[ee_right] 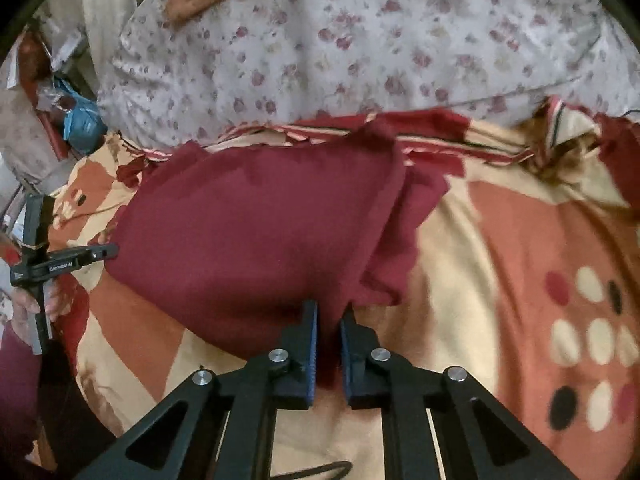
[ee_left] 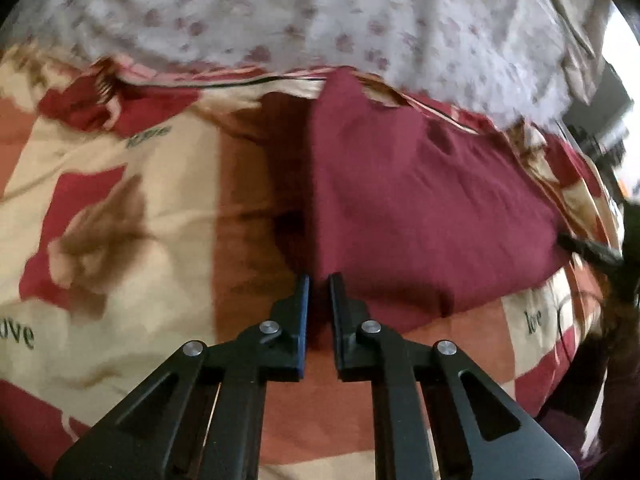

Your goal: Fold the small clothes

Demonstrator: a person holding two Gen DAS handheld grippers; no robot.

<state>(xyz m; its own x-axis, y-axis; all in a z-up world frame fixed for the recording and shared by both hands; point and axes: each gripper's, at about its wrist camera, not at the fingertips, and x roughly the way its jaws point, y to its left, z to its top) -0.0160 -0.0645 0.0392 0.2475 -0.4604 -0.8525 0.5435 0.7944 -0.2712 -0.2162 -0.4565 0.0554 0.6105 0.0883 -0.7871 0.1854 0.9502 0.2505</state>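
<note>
**Both grippers pinching the near edge of the maroon cloth, fold looks ready to go**

So the small dark-maroon fabric garment [ee_left: 420,200] is lying on the bed, on a patterned cream, red and orange quilt [ee_left: 140,208], and it spreads out straight ahead of both pairs of fingers, away toward the white floral-print bedding [ee_right: 360,52] at the far side.

Left gripper [ee_left: 319,280]: fingers clenched nearly together, with the garment's near-left corner running down into the narrow gap. Looks like a grip on the cloth, though the frame is a bit blurry right at the tips. From here the garment lies ahead and off to the right of the fingers.

Right gripper [ee_right: 329,308]: fingers clamped on the garment too, and you can clearly see maroon fabric bunched between the blue pads. Here the cloth lies ahead and to the left of the fingers.

The relation that matters, I'd say: the long axis of the near hem runs from one gripper to the other, each holding one end, neither nearer than the other. My guess is the next move carries that hem forward over the far edge.

View differences: the right wrist view shows a loose flap already doubled over on the garment's right side, plus the whole left gripper and the person's hand [ee_right: 28,300] holding it. The left view only catches a sliver of the other gripper at its right edge.
</note>
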